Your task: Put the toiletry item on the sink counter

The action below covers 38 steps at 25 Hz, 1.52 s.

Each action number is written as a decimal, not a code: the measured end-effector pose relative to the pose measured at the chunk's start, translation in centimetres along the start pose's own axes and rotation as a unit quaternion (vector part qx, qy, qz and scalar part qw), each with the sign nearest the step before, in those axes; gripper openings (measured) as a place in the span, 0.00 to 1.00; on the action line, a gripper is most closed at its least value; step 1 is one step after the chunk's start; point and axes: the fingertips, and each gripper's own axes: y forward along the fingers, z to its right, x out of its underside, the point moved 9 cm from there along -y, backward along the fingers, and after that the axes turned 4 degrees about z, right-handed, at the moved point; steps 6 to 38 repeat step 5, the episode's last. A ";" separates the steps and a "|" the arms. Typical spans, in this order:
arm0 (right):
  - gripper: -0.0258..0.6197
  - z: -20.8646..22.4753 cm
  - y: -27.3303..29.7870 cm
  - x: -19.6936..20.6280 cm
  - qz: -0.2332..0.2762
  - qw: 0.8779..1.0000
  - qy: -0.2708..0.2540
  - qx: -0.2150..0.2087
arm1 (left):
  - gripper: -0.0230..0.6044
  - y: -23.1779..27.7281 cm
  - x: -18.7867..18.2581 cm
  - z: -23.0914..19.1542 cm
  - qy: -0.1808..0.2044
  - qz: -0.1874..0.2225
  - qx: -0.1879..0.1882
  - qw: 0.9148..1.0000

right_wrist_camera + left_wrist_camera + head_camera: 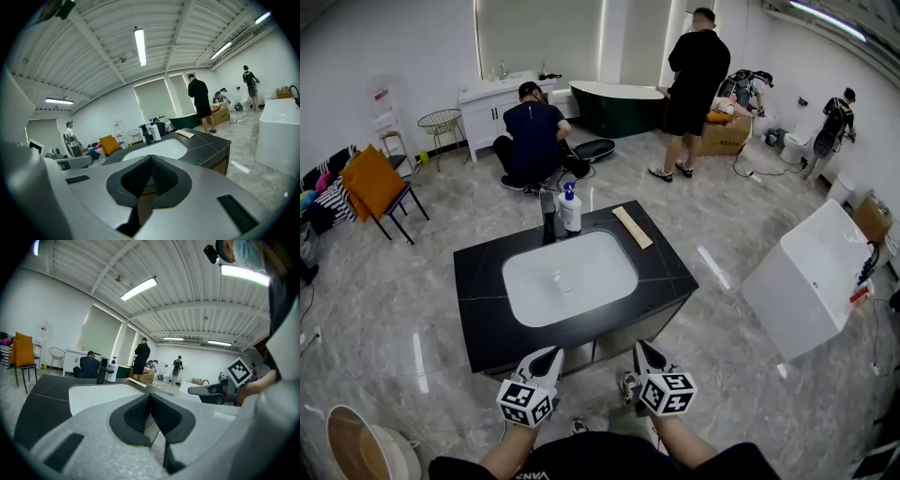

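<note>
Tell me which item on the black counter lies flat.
The tan strip toward the counter's far right; the white pump bottle and dark object beside it stand upright.

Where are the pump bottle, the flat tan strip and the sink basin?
pump bottle (570,214), head view, white body.
flat tan strip (632,227), head view, its middle.
sink basin (602,270), head view, bare white floor.

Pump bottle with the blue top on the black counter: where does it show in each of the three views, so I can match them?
Head view: pump bottle at the far edge of the counter, near centre, right of the dark faucet.
Left gripper view: bottle left of centre, right of the faucet.
Right gripper view: bottle near centre, right of the faucet.
Shared landmark: the white basin in front of it.
</note>
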 end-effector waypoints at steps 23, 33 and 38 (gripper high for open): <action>0.04 0.2 -0.1 0.1 0.001 1.000 -0.002 -0.003 | 0.05 0.1 0.1 0.2 0.003 -0.001 -0.001 1.000; 0.04 0.2 -0.1 0.1 0.001 1.000 -0.002 -0.003 | 0.05 0.1 0.1 0.2 0.003 -0.001 -0.001 1.000; 0.04 0.2 -0.1 0.1 0.001 1.000 -0.002 -0.003 | 0.05 0.1 0.1 0.2 0.003 -0.001 -0.001 1.000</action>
